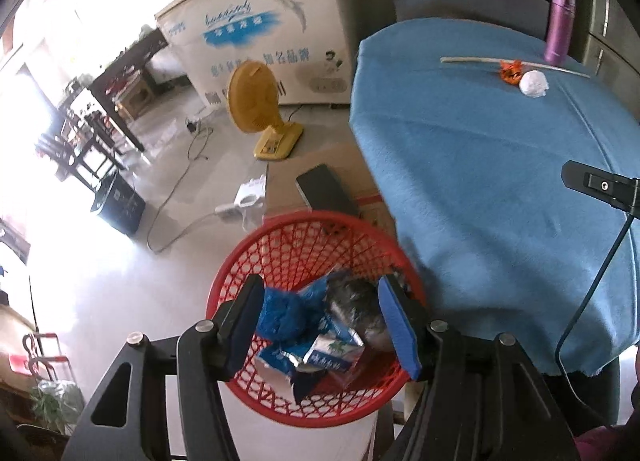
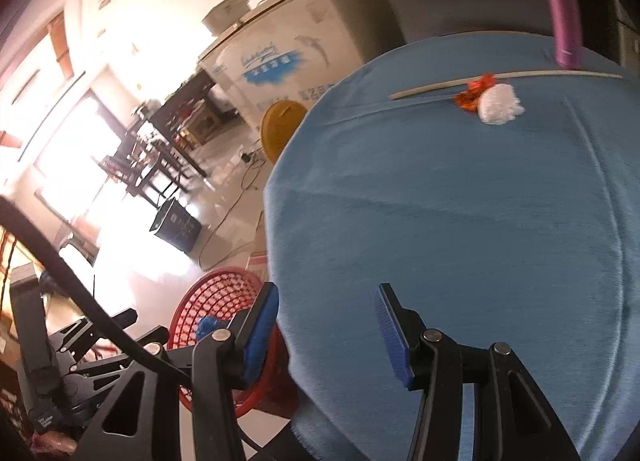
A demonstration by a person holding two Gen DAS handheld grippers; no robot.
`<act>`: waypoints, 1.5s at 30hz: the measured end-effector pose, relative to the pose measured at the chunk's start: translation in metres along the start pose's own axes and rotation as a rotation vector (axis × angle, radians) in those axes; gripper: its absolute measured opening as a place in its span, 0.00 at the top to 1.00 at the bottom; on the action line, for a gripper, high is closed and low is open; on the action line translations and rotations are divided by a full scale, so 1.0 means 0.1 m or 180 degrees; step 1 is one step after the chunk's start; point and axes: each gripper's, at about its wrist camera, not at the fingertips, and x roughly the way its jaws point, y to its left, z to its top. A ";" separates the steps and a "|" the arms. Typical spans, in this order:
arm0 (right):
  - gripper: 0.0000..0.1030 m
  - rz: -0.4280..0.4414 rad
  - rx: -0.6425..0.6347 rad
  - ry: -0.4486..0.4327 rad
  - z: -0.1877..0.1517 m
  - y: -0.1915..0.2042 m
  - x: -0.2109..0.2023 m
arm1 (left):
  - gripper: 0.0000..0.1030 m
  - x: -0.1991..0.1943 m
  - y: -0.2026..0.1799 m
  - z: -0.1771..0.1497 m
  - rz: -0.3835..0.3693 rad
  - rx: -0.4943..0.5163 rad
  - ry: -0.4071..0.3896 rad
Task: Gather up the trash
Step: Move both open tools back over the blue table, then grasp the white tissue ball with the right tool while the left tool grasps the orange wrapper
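Note:
A red mesh basket [image 1: 256, 249] stands on the floor beside the blue-clothed table [image 1: 480, 165]. It holds blue wrappers [image 1: 288, 313] and a crumpled grey bag [image 1: 356, 301]. My left gripper [image 1: 320, 321] is open and empty right above the basket. On the table's far side lie a white crumpled tissue [image 1: 534, 84], an orange wrapper [image 1: 510, 71] and a long pale stick [image 1: 472, 60]. My right gripper [image 2: 326, 335] is open and empty over the table's near edge, far from the tissue [image 2: 500, 103] and orange wrapper [image 2: 472, 95]. The basket also shows in the right wrist view [image 2: 216, 293].
A purple flask [image 1: 560, 25] stands at the table's back edge. A cardboard box [image 1: 320, 173] with a dark phone [image 1: 326, 191] on it sits behind the basket. A yellow fan [image 1: 260, 109], cables, a power strip and a white chest freezer [image 1: 260, 37] are on the floor beyond.

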 end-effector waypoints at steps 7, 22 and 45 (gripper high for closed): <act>0.47 -0.0074 0.0207 -0.0131 0.07 -0.26 -0.16 | 0.39 -0.10 -0.23 0.21 -0.0025 0.0151 -0.0164; 0.46 -0.0384 0.0674 -0.0377 0.11 -1.02 -0.46 | 0.38 -0.05 -1.13 0.61 -0.0263 0.0744 -0.0239; 0.46 -0.0431 0.1038 -0.0362 0.66 -1.77 -0.19 | 0.38 0.64 -1.68 1.60 -0.0494 0.0860 0.0076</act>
